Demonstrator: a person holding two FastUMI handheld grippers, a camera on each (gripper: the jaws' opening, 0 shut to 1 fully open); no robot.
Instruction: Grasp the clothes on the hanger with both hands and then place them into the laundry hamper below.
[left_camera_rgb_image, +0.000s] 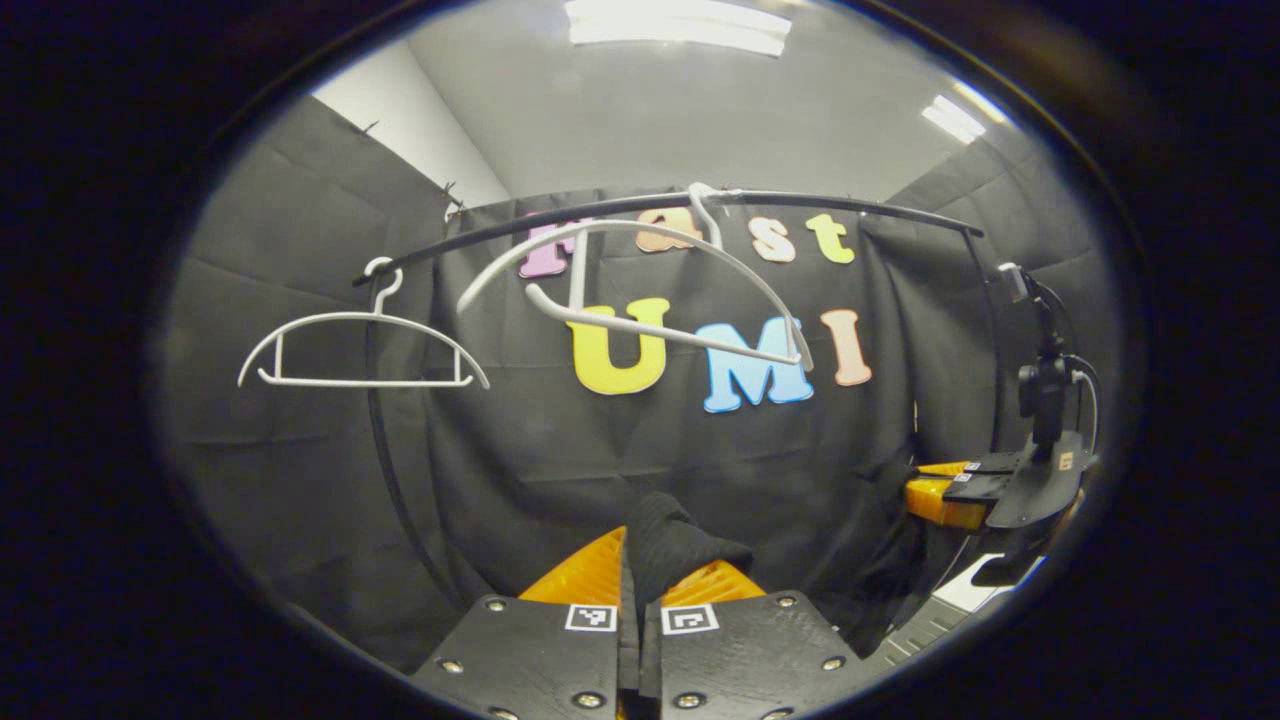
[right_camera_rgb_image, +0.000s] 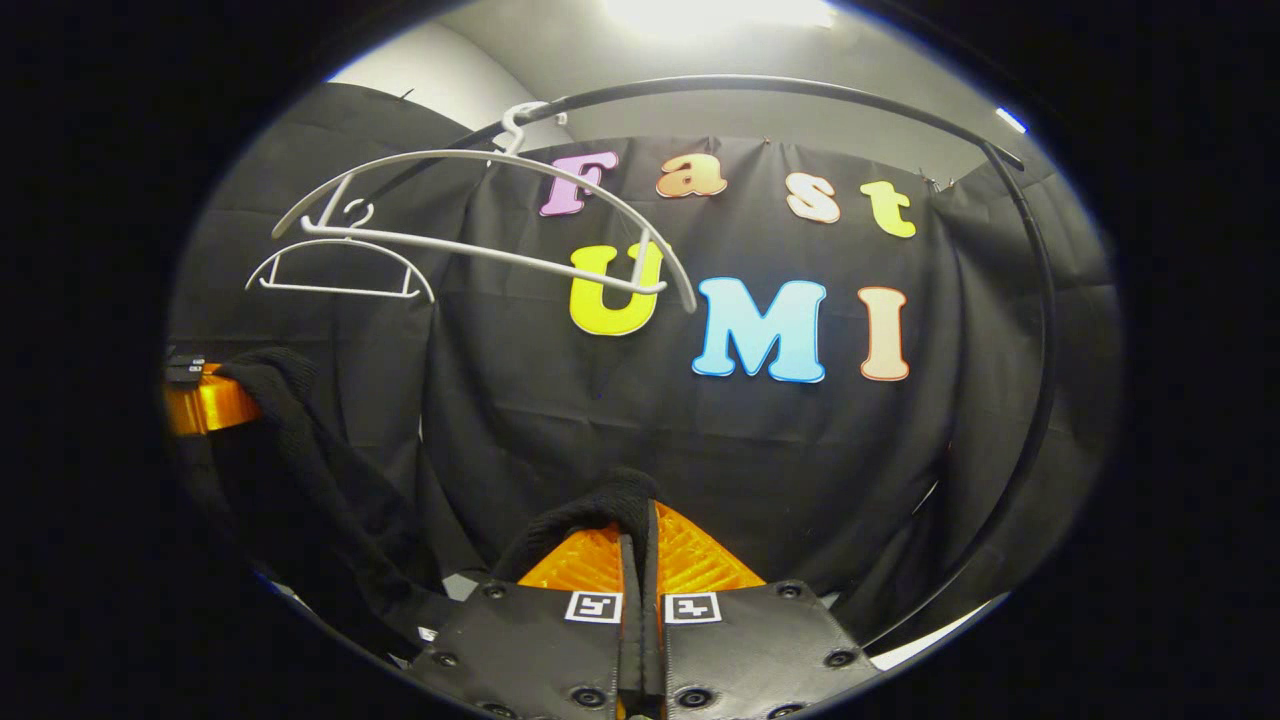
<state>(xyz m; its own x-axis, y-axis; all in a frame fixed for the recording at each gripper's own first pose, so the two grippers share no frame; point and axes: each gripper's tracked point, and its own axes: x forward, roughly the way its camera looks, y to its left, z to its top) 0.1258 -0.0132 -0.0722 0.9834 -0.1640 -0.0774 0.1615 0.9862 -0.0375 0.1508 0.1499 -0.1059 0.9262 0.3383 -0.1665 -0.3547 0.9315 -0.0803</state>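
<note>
A black knitted garment (left_camera_rgb_image: 670, 545) is pinched between the fingers of my left gripper (left_camera_rgb_image: 638, 575), which is shut on it. My right gripper (right_camera_rgb_image: 637, 540) is shut on another part of the same black garment (right_camera_rgb_image: 590, 515), which drapes down to the left (right_camera_rgb_image: 300, 480). In the right gripper view the left gripper (right_camera_rgb_image: 205, 400) shows at the far left with cloth over it. In the left gripper view the right gripper (left_camera_rgb_image: 960, 495) sits at the right. A bare white hanger (left_camera_rgb_image: 640, 290) hangs tilted on the black rail (left_camera_rgb_image: 800, 200), above both grippers. The hamper is hidden.
A second bare white hanger (left_camera_rgb_image: 360, 345) hangs further left on the rail. The rail's curved black post (right_camera_rgb_image: 1040, 330) runs down on the right. Black cloth walls close the booth behind. A white surface edge (right_camera_rgb_image: 930, 635) shows low at the right.
</note>
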